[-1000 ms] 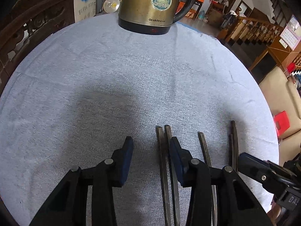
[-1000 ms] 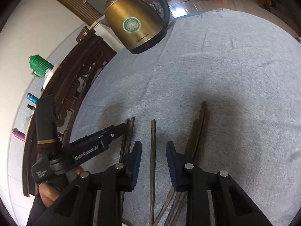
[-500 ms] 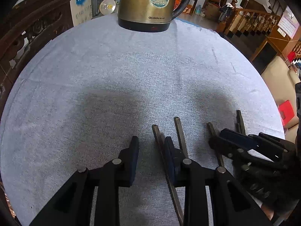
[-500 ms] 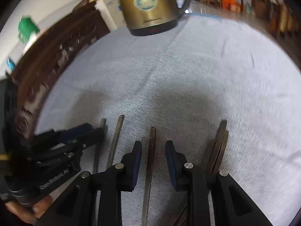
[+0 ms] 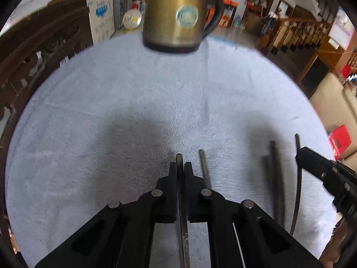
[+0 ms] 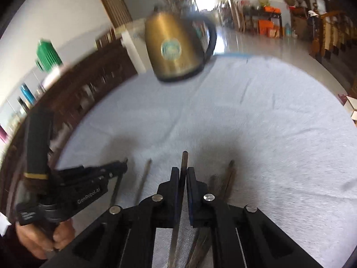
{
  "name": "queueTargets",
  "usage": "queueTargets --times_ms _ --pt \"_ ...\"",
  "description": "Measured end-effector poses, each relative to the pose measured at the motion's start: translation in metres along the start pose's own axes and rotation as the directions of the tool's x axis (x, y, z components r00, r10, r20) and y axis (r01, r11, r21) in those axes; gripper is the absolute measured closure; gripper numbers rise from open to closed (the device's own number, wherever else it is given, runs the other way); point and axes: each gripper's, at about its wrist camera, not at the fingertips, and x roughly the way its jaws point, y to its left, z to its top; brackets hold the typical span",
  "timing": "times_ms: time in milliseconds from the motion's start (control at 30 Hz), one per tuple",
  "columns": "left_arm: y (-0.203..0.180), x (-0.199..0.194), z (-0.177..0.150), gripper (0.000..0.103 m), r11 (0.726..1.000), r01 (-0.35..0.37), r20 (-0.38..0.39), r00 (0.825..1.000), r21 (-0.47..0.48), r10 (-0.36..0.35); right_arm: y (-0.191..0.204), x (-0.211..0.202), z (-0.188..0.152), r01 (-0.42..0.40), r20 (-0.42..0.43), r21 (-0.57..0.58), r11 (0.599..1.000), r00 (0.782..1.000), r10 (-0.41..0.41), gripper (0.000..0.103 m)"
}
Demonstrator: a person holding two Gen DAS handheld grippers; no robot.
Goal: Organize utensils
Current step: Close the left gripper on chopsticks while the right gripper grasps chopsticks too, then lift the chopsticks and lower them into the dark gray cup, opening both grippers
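Several slim dark metal utensils lie side by side on the grey tablecloth (image 5: 116, 111). My left gripper (image 5: 180, 166) has closed its jaws on one utensil (image 5: 184, 232), whose tip pokes out just past the pads. A loose utensil (image 5: 204, 169) lies right beside it, and a pair (image 5: 275, 178) lies further right. My right gripper (image 6: 183, 173) is shut on another utensil (image 6: 184, 156), with the pair (image 6: 228, 174) on its right. The left wrist view shows the right gripper (image 5: 312, 160) by that thin utensil (image 5: 298, 192). The right wrist view shows the left gripper (image 6: 118, 167).
A brass-coloured electric kettle (image 5: 178, 15) stands at the far side of the round table. A carved dark wooden chair back (image 5: 33, 51) runs along the left rim. A person's hand (image 6: 44, 239) grips the left tool's handle. Beyond the right edge are a sofa and stair rails.
Both grippers went from open around a utensil to shut on it. Both have lifted, so the kettle sits lower in each view. The two tools have drawn apart.
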Motion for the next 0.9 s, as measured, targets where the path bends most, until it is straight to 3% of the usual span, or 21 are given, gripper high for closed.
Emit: queueTargets --times_ms 167,333,400,667,733,900 --pt "-0.006 -0.069 -0.01 0.098 0.999 0.018 0.144 0.989 0.028 -0.022 -0.004 -0.063 -0.004 -0.012 0.161 0.045 0.999 0.987 0.005 0.096" --pt "-0.012 -0.14 -0.028 0.098 0.998 0.041 0.3 0.952 0.049 -0.054 0.017 -0.127 -0.02 -0.001 0.332 0.031 1.0 0.943 -0.01 0.096" --pt "-0.016 -0.167 -0.04 0.098 0.998 0.029 0.359 0.932 0.059 -0.048 0.027 -0.156 -0.032 0.019 0.404 0.028 0.999 0.914 -0.029 0.096" --pt "-0.029 -0.256 -0.09 0.098 0.997 0.02 0.581 0.812 0.07 -0.057 0.072 -0.234 -0.079 0.129 0.616 0.026 0.991 0.779 -0.118 0.096" --pt "-0.032 -0.267 -0.097 0.098 0.997 0.028 0.61 0.79 0.073 -0.067 0.08 -0.246 -0.087 0.143 0.644 0.029 0.989 0.754 -0.128 0.096" --pt "-0.036 -0.296 -0.101 0.098 0.995 0.042 0.654 0.752 0.088 -0.089 0.096 -0.271 -0.096 0.133 0.67 0.012 0.991 0.735 -0.107 0.097"
